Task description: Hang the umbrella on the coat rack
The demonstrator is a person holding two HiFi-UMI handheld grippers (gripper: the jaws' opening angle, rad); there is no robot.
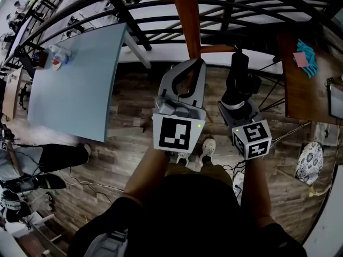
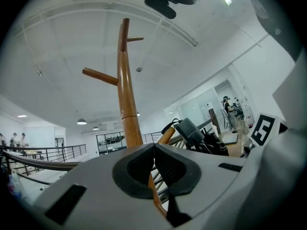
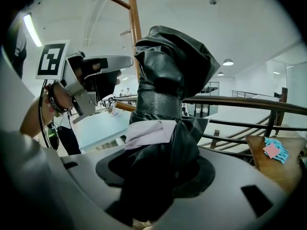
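1. Writing: the only marks are black-and-white square markers on the cubes of both grippers. The umbrella [image 3: 168, 66] has a pale tag [image 3: 148, 131] under its strap; I can't make out any print on it.
2. Right gripper [image 3: 158, 171]: clamped on the black, rolled-up umbrella low on its bundle. The rest sticks out ahead of the jaws.
3. Left gripper [image 2: 153, 147]: jaws closed with the pads meeting at the tips, nothing between them. The coat rack [image 2: 125, 95] pole shows through the slit behind them.
4. Pose, head view: both forearms reach forward, side by side. The left gripper [image 1: 195, 66] points at the coat rack [image 1: 186, 15] pole. The right gripper [image 1: 238, 92] sits just right of it, tipped a little downward.
5. Where the umbrella [image 1: 239, 68] is: in my right gripper, not on the rack. Its far end is near a low peg [image 1: 217, 49] that juts toward it.
6. The pale blue desk [image 1: 80, 84] is off to the left.
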